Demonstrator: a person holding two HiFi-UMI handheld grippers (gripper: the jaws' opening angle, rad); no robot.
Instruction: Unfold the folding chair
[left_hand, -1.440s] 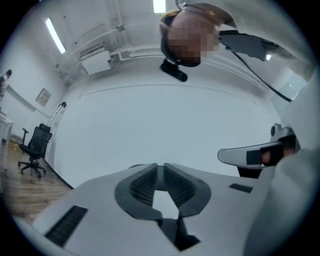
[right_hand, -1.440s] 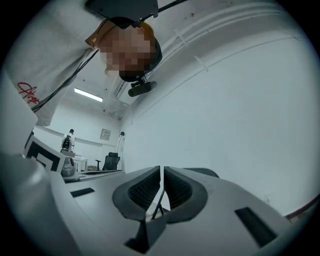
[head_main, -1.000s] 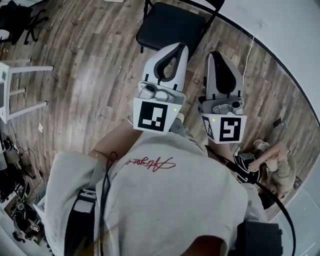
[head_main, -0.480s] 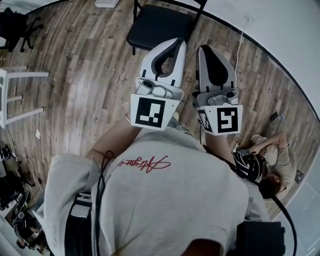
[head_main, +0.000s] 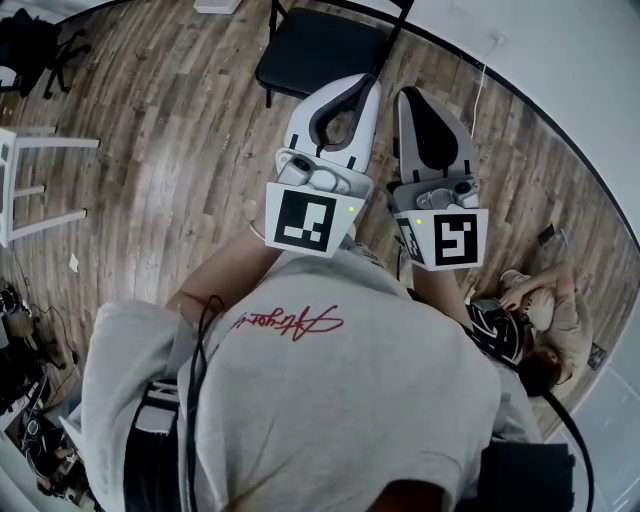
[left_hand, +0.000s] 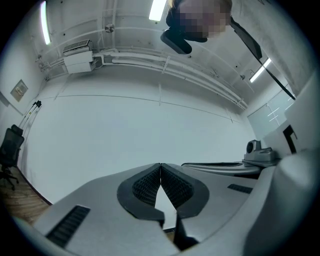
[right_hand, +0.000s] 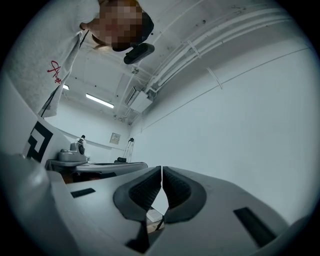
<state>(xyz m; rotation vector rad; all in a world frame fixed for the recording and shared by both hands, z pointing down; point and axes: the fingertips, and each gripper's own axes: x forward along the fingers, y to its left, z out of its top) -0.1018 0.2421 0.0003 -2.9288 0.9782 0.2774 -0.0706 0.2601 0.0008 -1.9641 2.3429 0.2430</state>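
The folding chair (head_main: 318, 50) stands unfolded on the wood floor at the top of the head view, its black seat flat. My left gripper (head_main: 362, 85) is held out just short of the seat's near edge, shut with nothing in it. In the left gripper view its pads (left_hand: 160, 167) meet in front of a bare white wall. My right gripper (head_main: 412, 98) is beside it on the right, level with it, clear of the chair. Its jaws are closing with nothing between them, and in the right gripper view the pads (right_hand: 162, 170) touch at the tips.
A white stool (head_main: 40, 190) stands at the left. A black office chair (head_main: 40, 45) sits at the far left corner. A person (head_main: 540, 320) sits on the floor at the right beside the white wall (head_main: 560, 60). Gear and cables (head_main: 20, 350) lie at the lower left.
Both grippers have moved slightly forward and up, side by side. The chair now sits higher and further left in the head view. Both grippers stay empty.
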